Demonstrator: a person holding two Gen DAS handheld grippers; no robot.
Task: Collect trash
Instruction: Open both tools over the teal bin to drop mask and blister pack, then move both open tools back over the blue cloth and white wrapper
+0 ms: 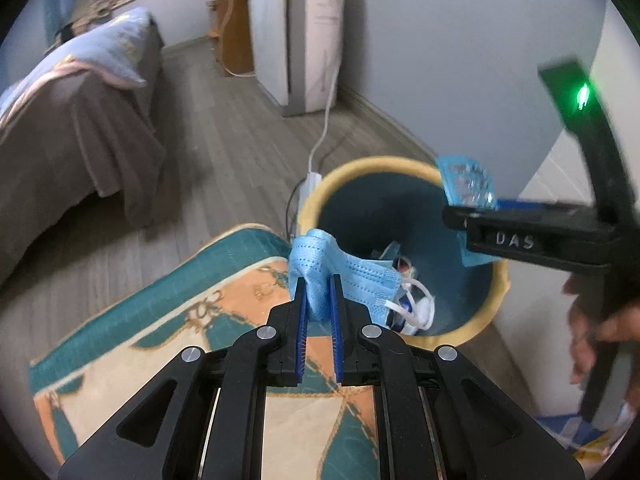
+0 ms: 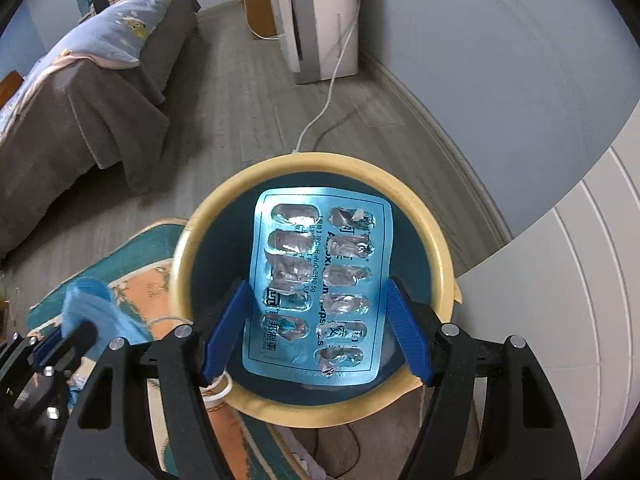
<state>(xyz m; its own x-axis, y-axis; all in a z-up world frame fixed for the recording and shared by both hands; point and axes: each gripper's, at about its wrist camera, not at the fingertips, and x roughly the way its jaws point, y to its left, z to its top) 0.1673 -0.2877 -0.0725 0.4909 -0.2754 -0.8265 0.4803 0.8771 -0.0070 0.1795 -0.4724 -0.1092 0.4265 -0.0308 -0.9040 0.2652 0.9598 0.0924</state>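
Hovering over the bin now, we have the right gripper spread wide around an empty blister pack; its right edge meets the right pad, its left edge sits clear of the other, so we cannot tell whether it is gripped or already dropping. It looks set to land inside. Our left gripper is clenched on a blue face mask, just at the bin's near-left rim with the rug below. Release there and the mask may drape over the rim or drop onto the rug, and its loose ear loop could snag a pad.
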